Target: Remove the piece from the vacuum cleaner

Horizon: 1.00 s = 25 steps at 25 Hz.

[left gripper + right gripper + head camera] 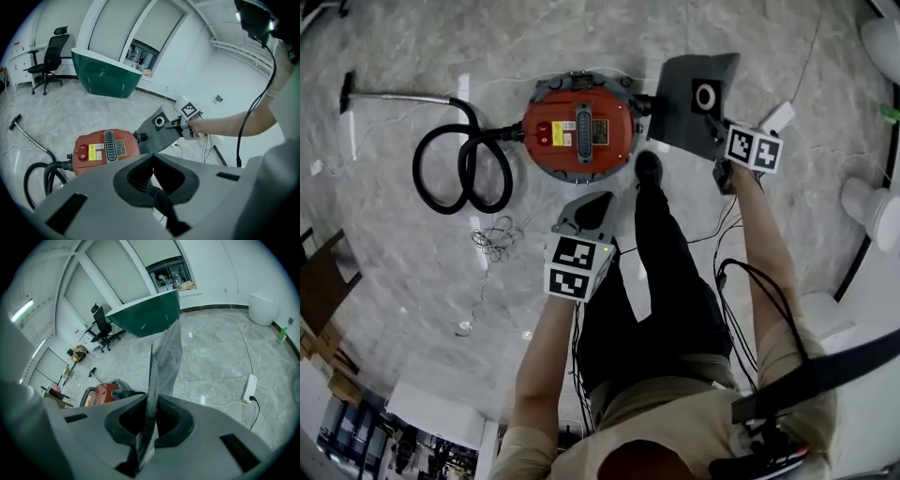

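While the right gripper (149, 420) is clamped edge-on over a thin grey dust bag (166, 357), the bag stands up out of its jaws toward the upper middle of the right gripper view, hanging free above the floor. In the head view it shows at upper right as a flat grey panel with a round collar hole, its near corner just beside the side port of the red canister vacuum cleaner (578, 131). Whether that corner touches the port I cannot tell, though it looks clear.

By my reading the piece is out of the machine, and what is left is to carry it away and set it down. The left gripper (152, 161) hangs below the vacuum cleaner in the head view, jaws together on nothing, well apart from the bag.
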### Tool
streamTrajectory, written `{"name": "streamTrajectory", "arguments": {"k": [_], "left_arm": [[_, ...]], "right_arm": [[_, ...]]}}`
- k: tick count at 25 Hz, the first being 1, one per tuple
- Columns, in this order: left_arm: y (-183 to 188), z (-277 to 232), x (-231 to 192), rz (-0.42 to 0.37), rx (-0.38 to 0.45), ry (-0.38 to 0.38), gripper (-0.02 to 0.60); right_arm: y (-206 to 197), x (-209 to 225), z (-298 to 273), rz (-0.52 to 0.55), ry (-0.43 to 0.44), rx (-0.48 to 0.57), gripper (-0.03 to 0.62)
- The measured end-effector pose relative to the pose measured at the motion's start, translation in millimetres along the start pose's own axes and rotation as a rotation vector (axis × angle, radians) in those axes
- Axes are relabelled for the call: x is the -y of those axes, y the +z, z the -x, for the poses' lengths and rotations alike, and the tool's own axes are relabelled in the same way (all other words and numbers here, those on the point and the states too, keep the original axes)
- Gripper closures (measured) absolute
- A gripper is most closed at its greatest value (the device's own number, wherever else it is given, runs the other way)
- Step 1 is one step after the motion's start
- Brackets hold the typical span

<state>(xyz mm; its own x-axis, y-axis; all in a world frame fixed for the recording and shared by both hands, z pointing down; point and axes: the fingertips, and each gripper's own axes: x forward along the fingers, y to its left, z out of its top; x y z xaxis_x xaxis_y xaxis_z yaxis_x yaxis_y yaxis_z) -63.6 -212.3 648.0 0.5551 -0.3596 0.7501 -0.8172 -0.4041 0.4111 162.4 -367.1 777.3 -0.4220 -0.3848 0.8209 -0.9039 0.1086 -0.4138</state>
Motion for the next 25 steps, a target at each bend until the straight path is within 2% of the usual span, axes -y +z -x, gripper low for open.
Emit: {"name": "streamTrajectory", "arguments": {"k": [8,17,21,25], "left_arm": [[20.3,50.1,4.1,-0.013,0.075,0.005,0.578],[56.2,145.1,28.4,-0.035,0.153,0.028,0.578],[68.6,186.8,40.2,-0.078,0.201,0.029,0.578],[72.3,206.5,47.7,-0.113,0.225,0.012,0.578]], "right_arm": [[8.0,-45.0,74.5,0.089,-0.021,0.025,0.576],[12.8,-100.4,178.8,0.037,-0.012,0.089,0.576],[13.7,-137.2,212.6,0.064,0.024,0.116,0.576],[11.1,-168.7,256.6,0.124,0.059,0.121,0.576]]}}
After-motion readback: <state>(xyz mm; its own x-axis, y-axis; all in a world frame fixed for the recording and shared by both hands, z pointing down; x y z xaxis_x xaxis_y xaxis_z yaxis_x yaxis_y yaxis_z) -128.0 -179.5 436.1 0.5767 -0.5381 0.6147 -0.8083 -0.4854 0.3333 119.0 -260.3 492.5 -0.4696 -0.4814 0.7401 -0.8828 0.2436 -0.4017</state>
